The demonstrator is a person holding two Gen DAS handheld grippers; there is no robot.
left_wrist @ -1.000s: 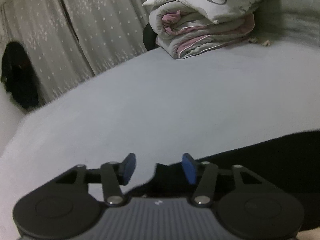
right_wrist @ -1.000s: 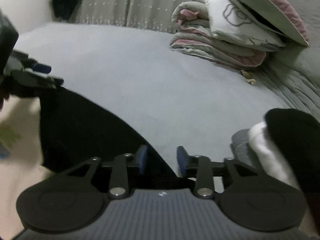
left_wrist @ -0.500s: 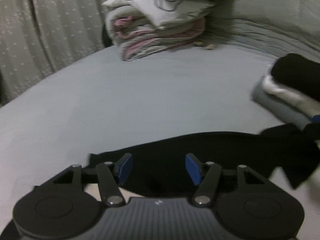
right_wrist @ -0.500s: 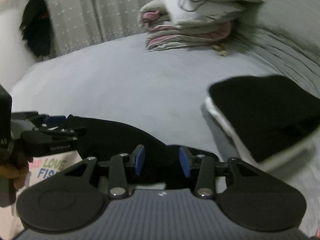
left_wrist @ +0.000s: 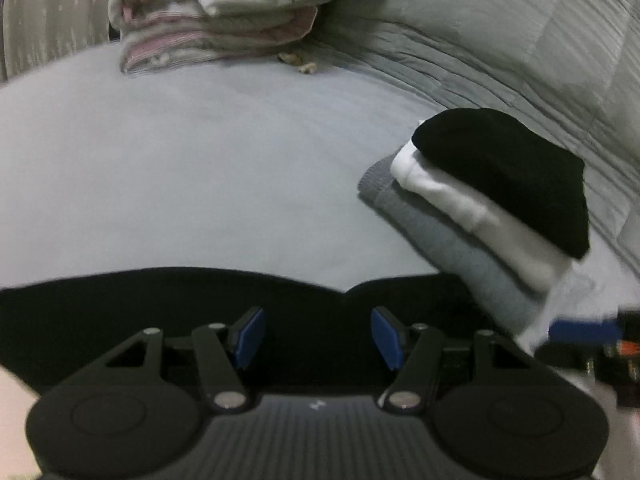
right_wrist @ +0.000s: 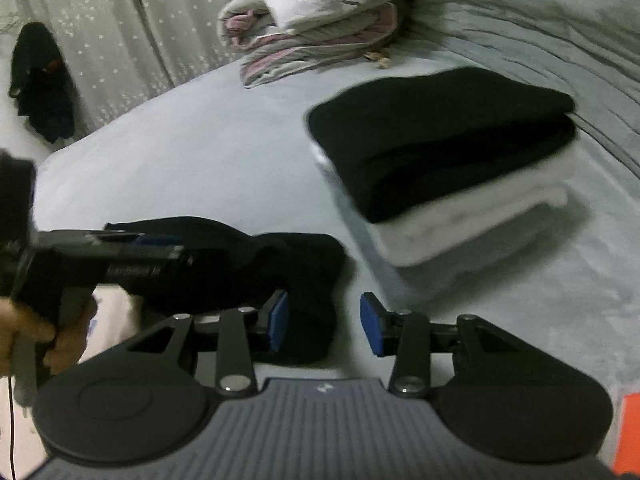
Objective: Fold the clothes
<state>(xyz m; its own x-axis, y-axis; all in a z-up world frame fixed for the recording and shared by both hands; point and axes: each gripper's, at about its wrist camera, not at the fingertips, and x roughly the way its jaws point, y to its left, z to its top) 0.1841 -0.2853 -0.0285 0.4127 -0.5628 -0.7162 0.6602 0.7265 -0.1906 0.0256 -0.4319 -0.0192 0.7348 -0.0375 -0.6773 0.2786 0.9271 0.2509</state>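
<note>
A black garment (left_wrist: pixel 160 308) lies stretched across the grey bed sheet (left_wrist: pixel 200 180), right under my left gripper (left_wrist: pixel 318 336). That gripper is open, with nothing pinched between its blue pads. In the right wrist view the same garment (right_wrist: pixel 296 272) is bunched in a dark heap. My right gripper (right_wrist: pixel 324 326) hovers open over the heap's right end, its left pad above the cloth. A hand (right_wrist: pixel 32 332) holds the left gripper (right_wrist: pixel 120 264), seen side-on over the garment. The right gripper's blue tip (left_wrist: pixel 580 330) shows blurred at the left view's right edge.
A stack of folded clothes (right_wrist: pixel 440 140), black on white on grey (left_wrist: pixel 500 176), sits just right of the garment. A rolled quilt with a pillow (left_wrist: pixel 216 20) lies at the back. Curtains (right_wrist: pixel 120 40) and a dark hanging garment (right_wrist: pixel 40 84) are far left.
Both views have swung right toward the folded stack. The black garment has moved right with them and now lies close beside the stack. The right jaws stand slightly wider.
</note>
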